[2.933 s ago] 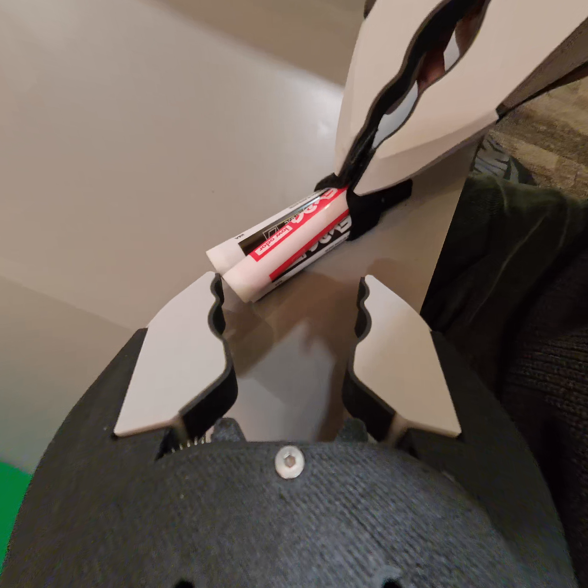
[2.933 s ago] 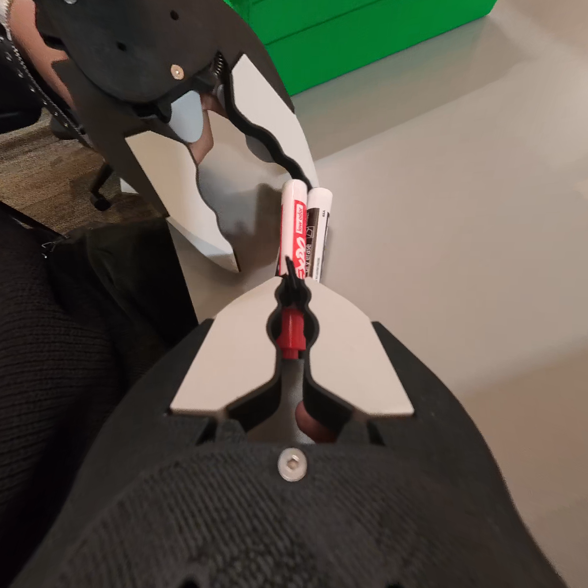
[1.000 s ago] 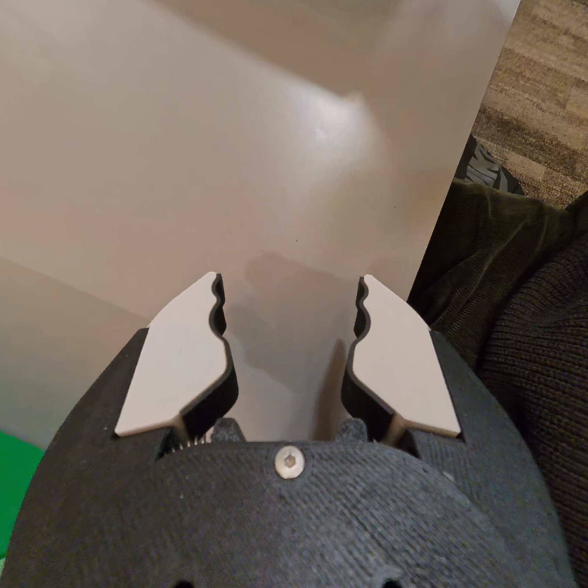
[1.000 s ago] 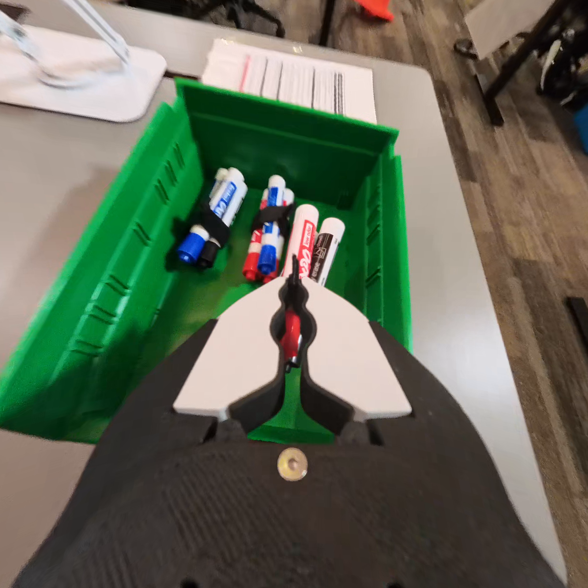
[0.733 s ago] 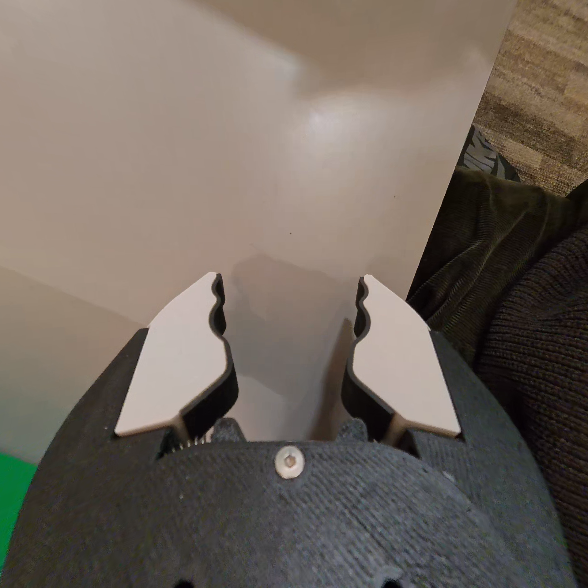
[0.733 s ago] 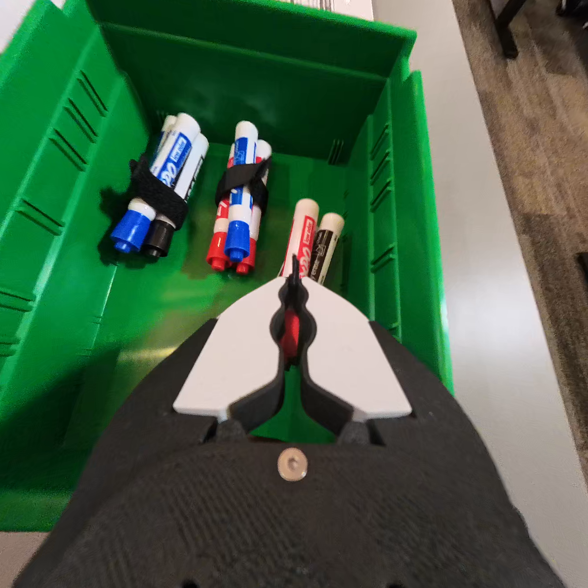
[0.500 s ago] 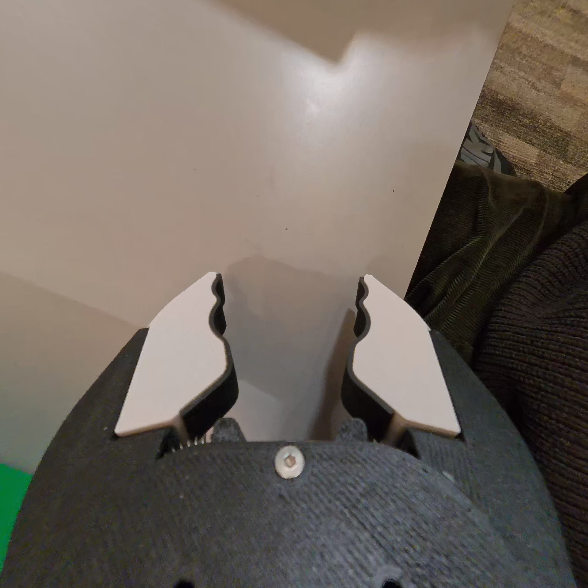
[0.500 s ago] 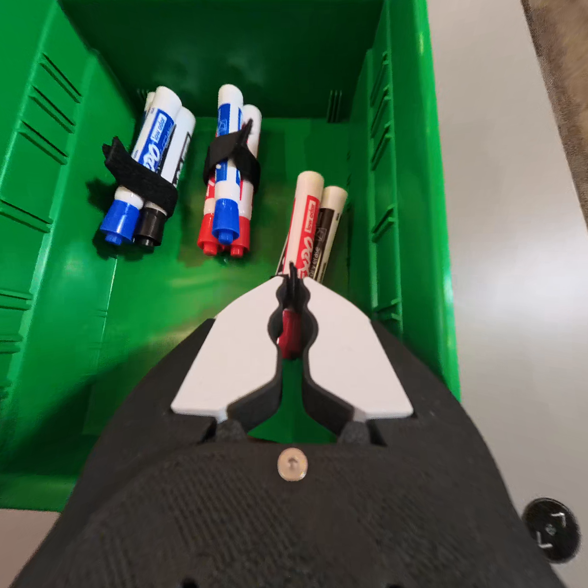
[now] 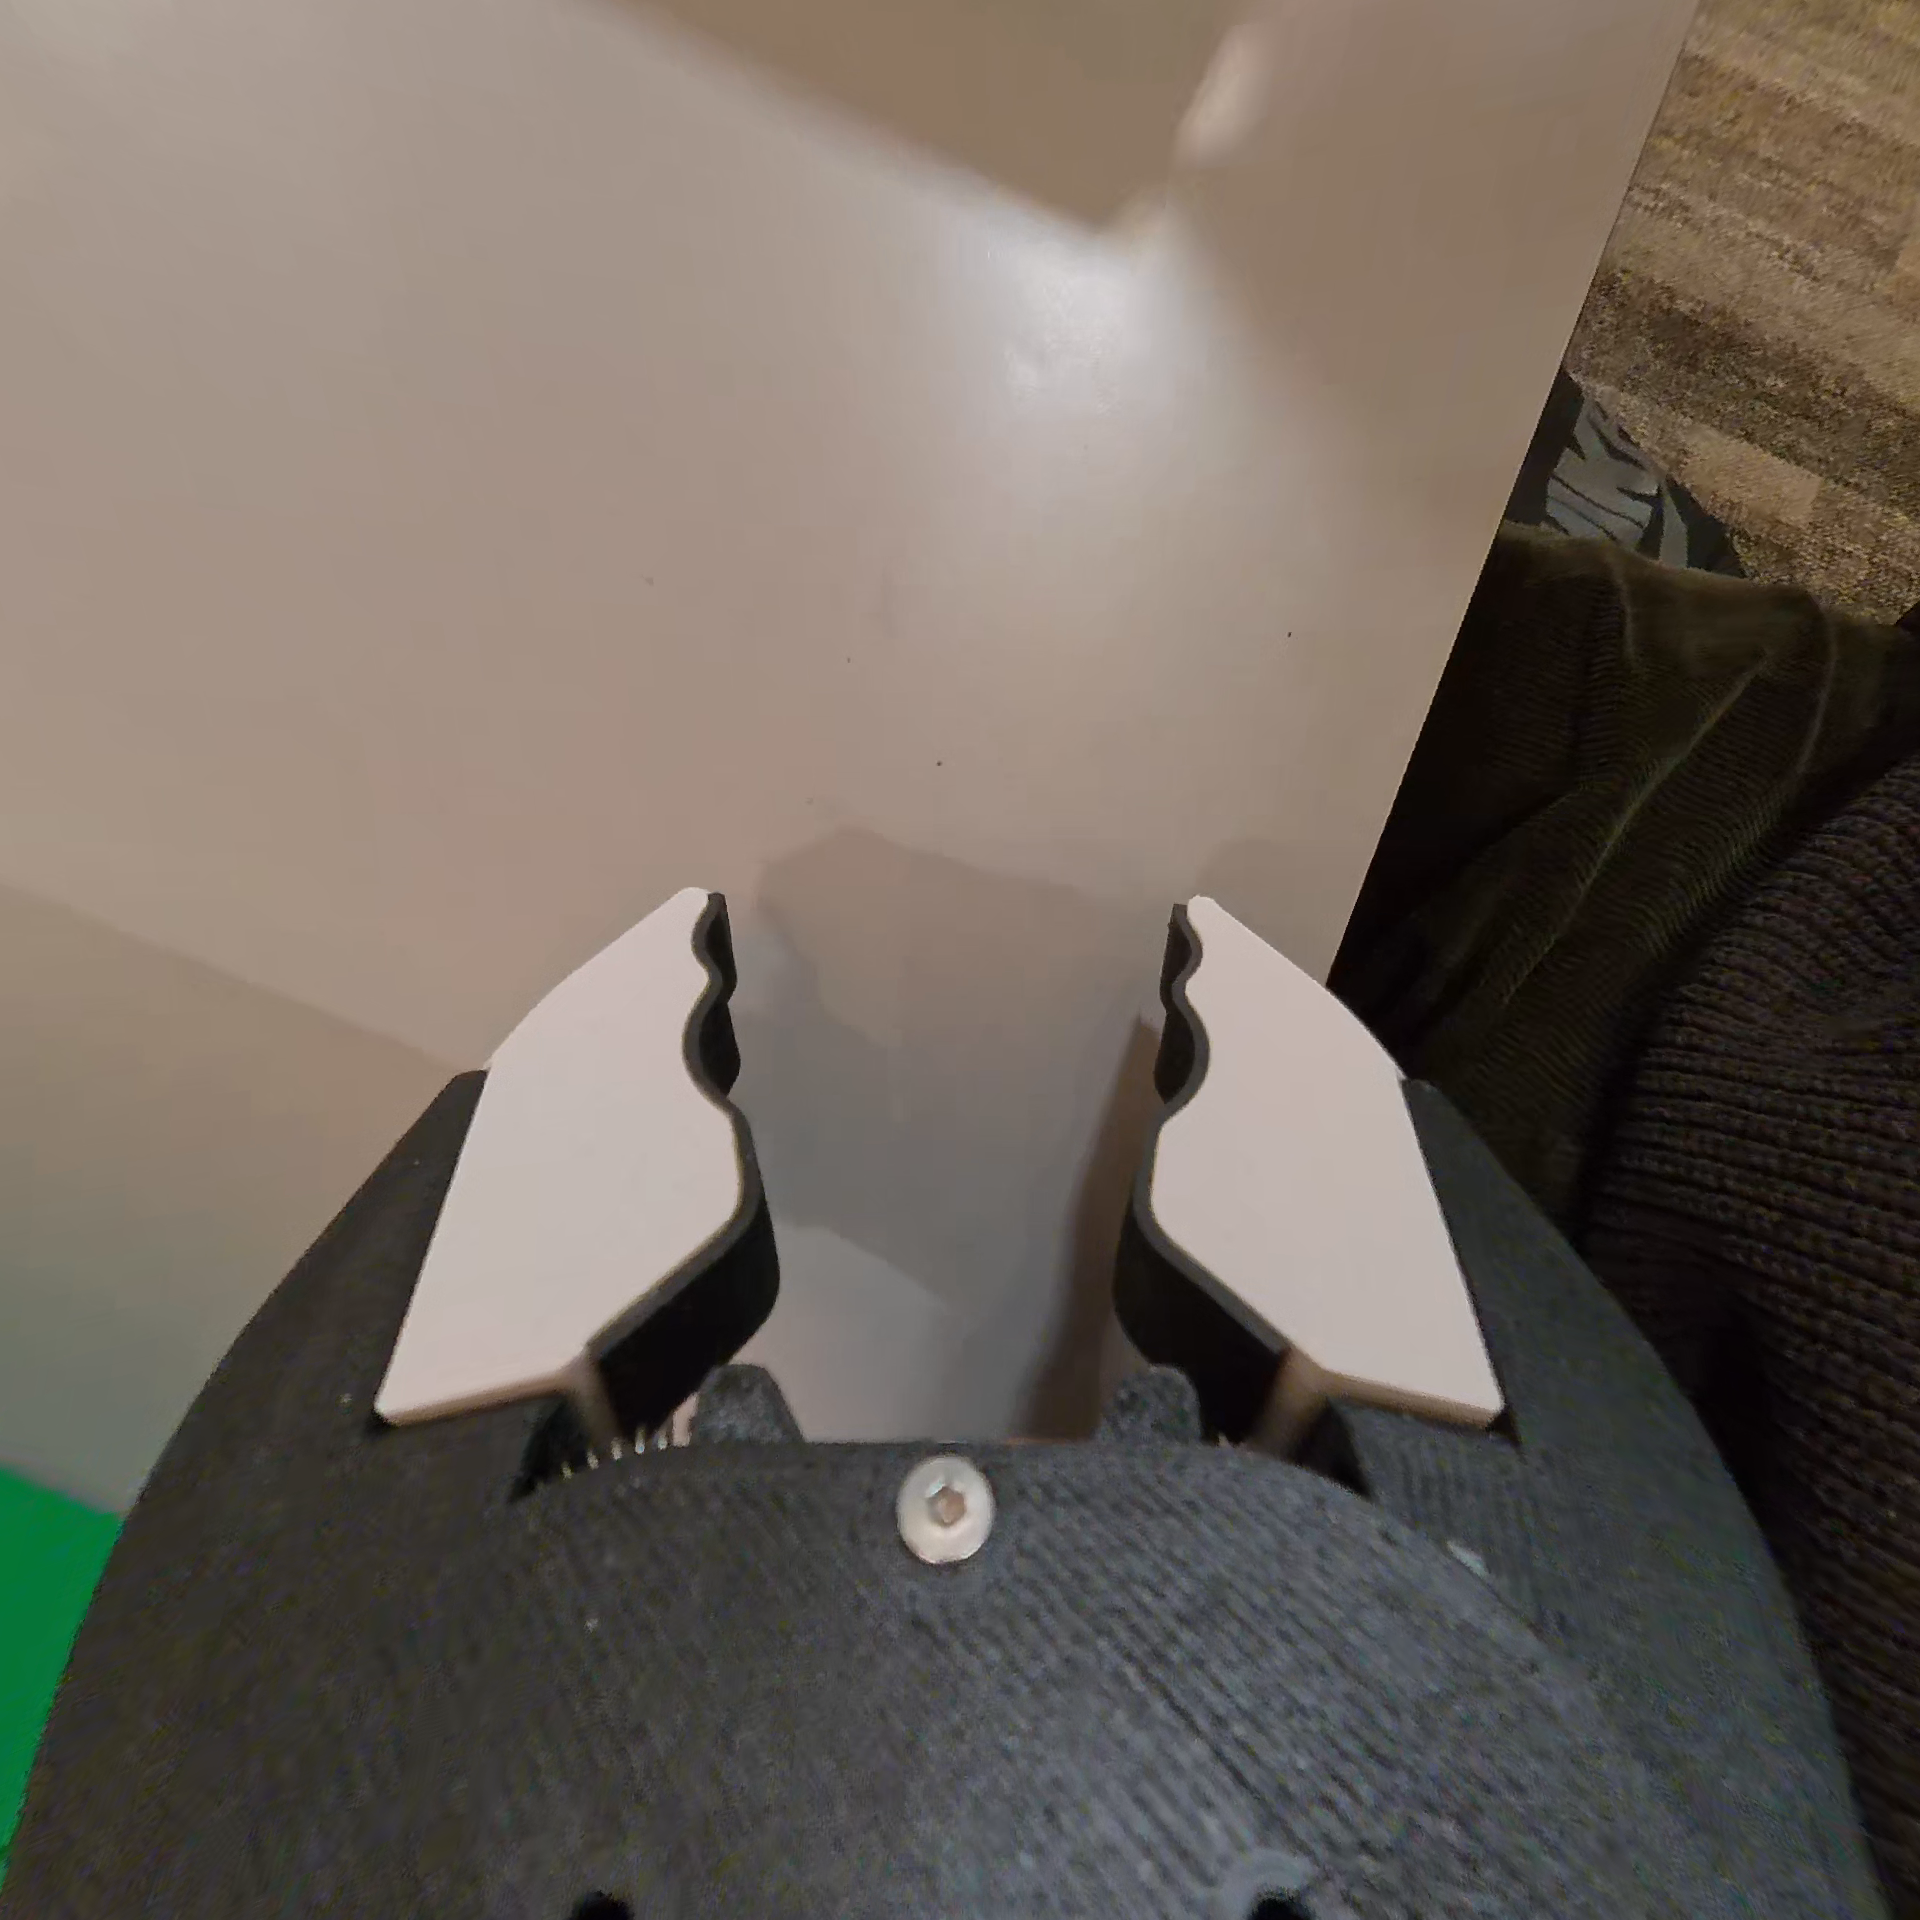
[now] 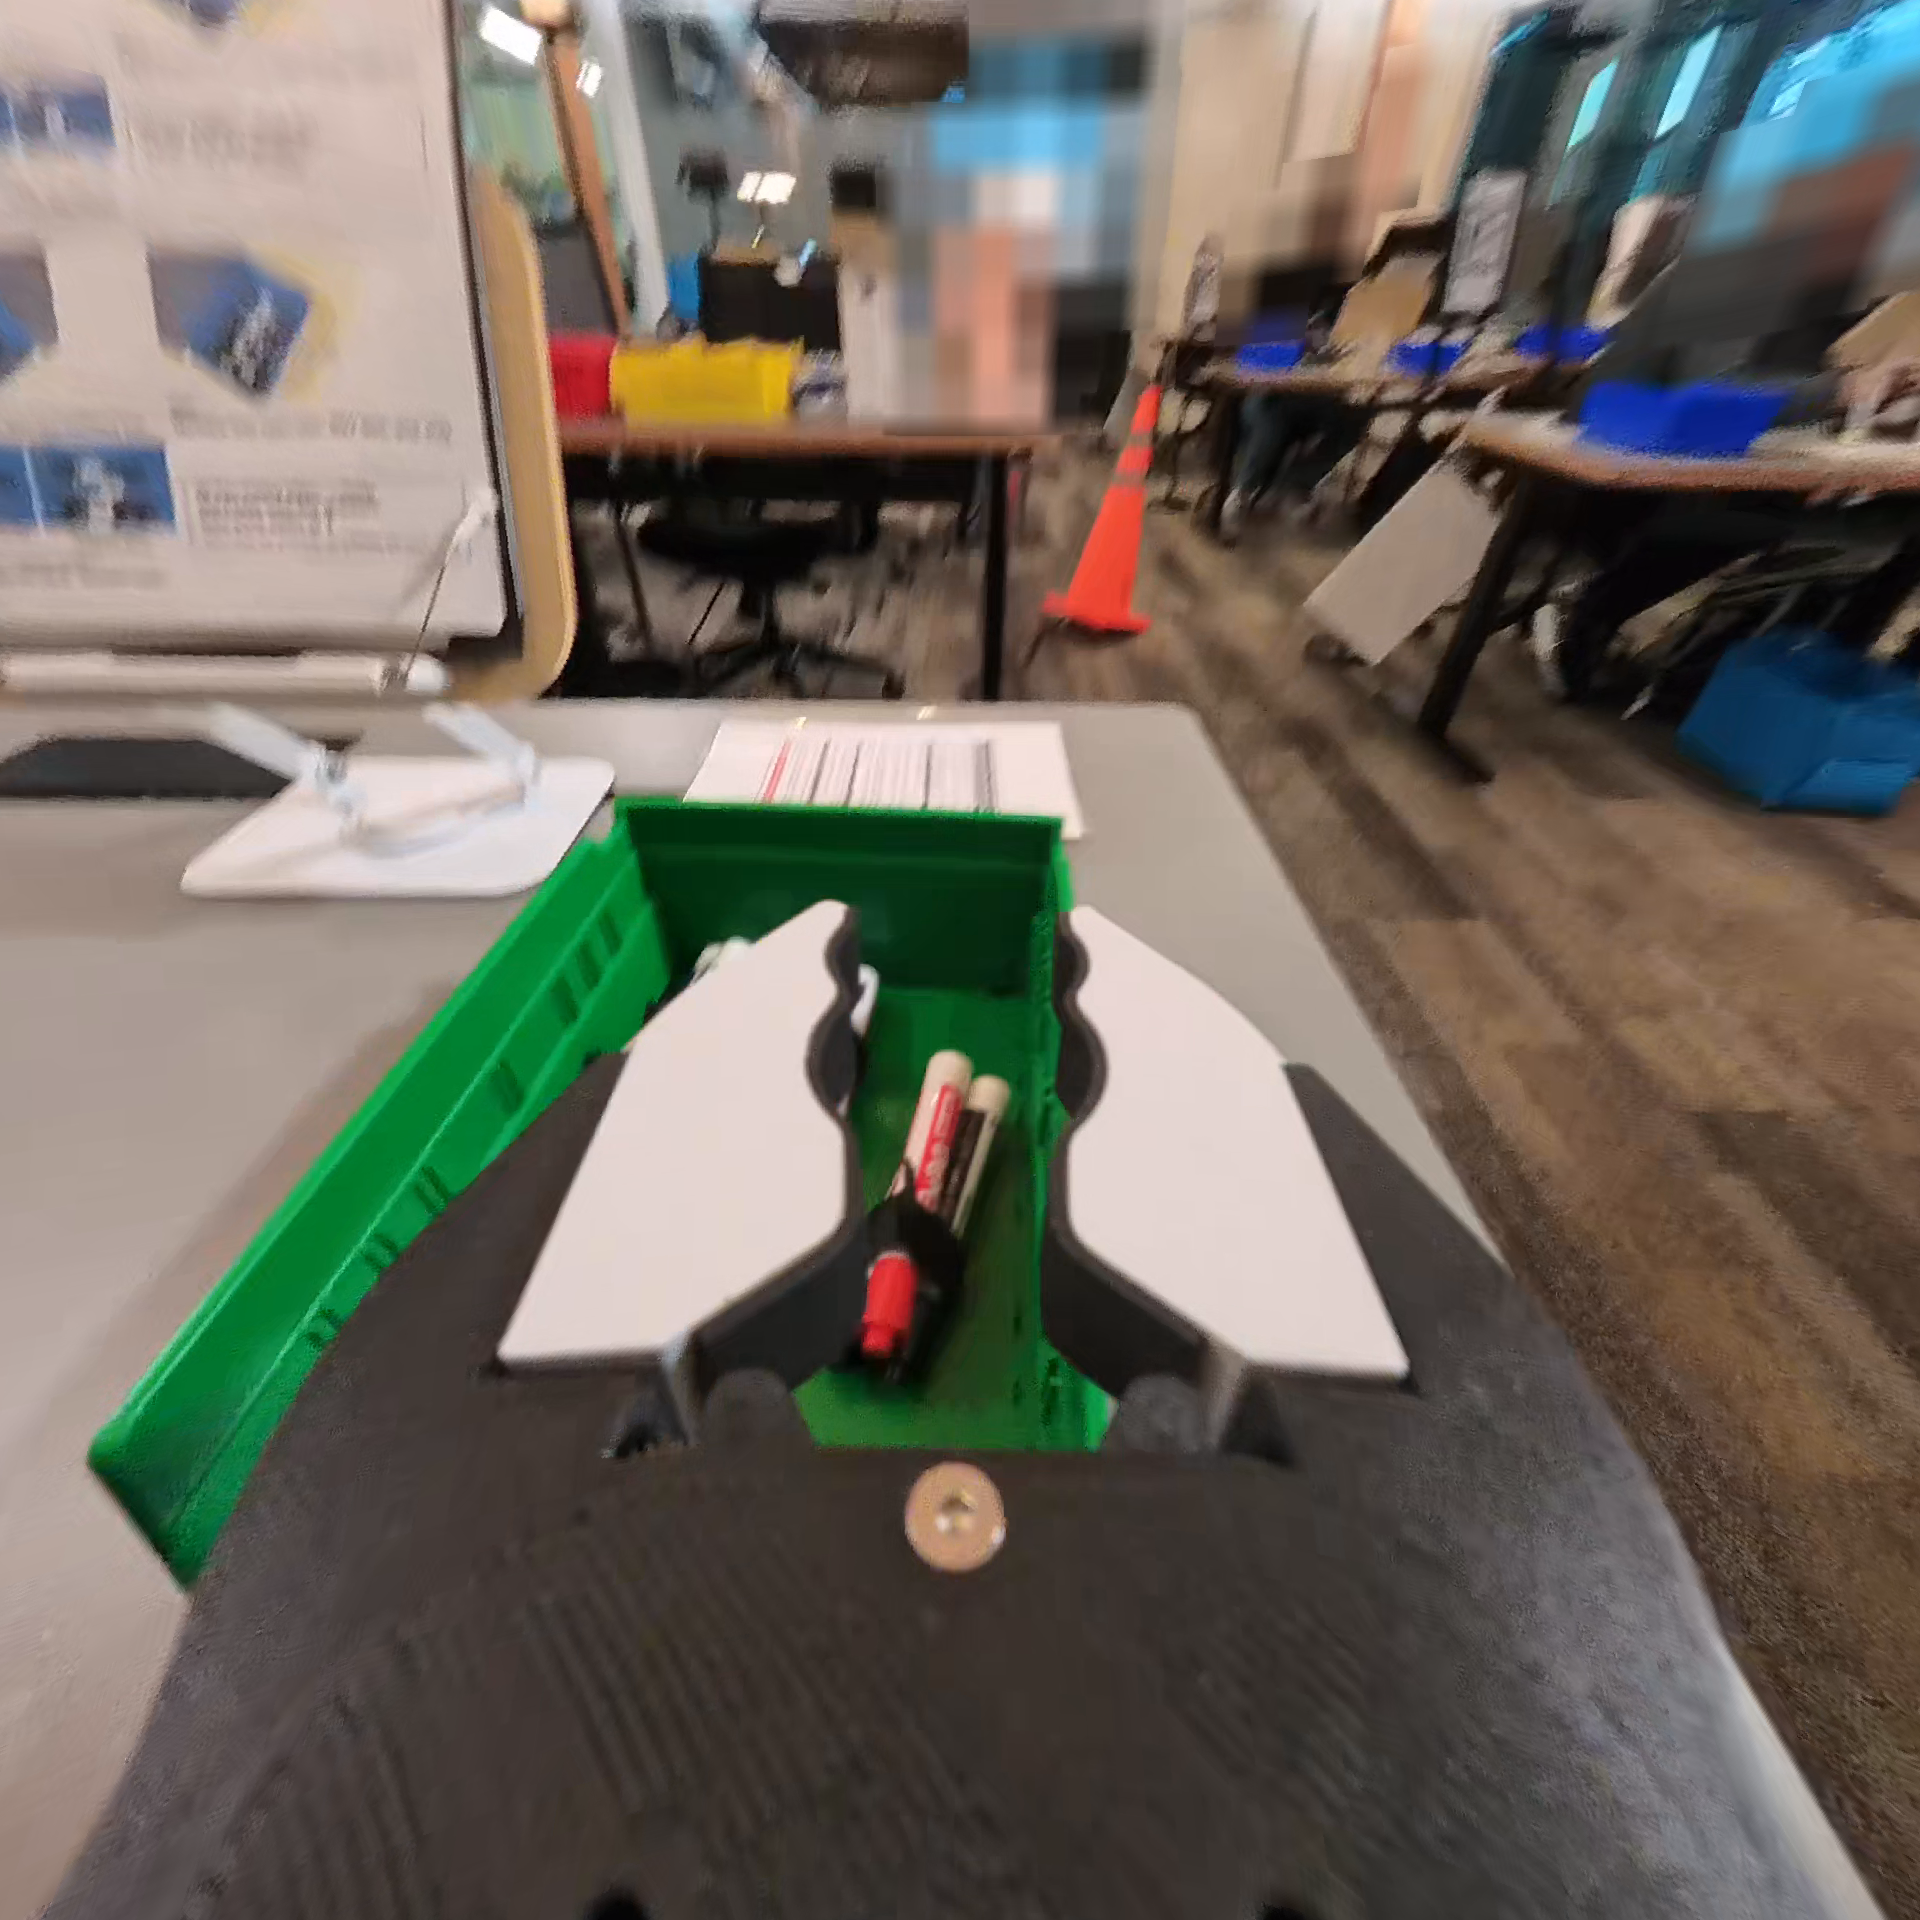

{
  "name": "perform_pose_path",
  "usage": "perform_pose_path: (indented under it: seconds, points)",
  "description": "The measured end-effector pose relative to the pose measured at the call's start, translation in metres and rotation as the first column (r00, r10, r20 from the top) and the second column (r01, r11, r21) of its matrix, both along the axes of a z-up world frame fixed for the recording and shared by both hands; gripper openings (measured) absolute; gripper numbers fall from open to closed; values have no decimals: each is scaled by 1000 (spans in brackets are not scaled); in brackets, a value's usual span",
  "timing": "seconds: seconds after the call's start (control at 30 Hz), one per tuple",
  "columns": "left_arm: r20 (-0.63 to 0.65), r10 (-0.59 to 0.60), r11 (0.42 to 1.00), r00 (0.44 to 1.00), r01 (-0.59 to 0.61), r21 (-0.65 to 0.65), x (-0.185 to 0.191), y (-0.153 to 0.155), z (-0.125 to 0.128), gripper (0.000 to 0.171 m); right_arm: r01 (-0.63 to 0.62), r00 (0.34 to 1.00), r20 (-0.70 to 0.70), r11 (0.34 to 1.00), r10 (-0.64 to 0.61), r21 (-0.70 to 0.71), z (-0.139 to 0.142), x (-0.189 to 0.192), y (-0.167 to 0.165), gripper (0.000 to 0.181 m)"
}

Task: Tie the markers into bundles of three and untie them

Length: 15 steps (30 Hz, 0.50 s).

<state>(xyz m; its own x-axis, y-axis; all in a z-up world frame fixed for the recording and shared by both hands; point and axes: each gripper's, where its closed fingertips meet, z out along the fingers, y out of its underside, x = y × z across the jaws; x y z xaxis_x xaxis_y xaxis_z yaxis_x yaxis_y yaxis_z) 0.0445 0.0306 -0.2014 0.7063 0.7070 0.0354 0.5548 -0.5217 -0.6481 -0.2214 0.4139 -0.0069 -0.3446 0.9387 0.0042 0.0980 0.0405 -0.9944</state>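
My right gripper [image 10: 956, 935] is open above a green bin [image 10: 416, 1164]. A bundle of two markers [image 10: 940, 1174], one red-capped and one black-capped, held by a black strap, lies on the bin floor between and below my fingers, free of them. White ends of other markers [image 10: 727, 954] peek out behind my left finger. My left gripper [image 9: 951, 914] is open and empty, low over a bare grey table [image 9: 623, 520] near its right edge.
A person's dark sweater [image 9: 1766, 1195] and olive trousers [image 9: 1621, 748] are right of the left gripper. A green corner [image 9: 42, 1527] shows at lower left. Behind the bin lie a paper sheet [image 10: 883, 774] and a white stand base [image 10: 405, 831]; an orange cone [image 10: 1107, 530] stands on the floor. The gap from one gripper's tips to the other's is roughly 50 cm.
My right gripper carried the marker bundle from the table over the bin, lowered it, opened and let it go, then tilted up. My left gripper stayed open and hardly moved.
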Motion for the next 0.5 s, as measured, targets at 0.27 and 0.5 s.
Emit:
perform_pose_path:
  seconds: [0.27, 0.5]
  points:
    - [-58, 17, 997, 998, -12, 73, -1, 7, 19, 77, 114, 988, -106, 993, -111, 18, 9, 9, 30, 39]
    - [-252, 103, 994, 962, -106, 4, -17, -6, 35, 62, 221, 966, -172, 962, -193, 160, 1, 10, 37, 46]
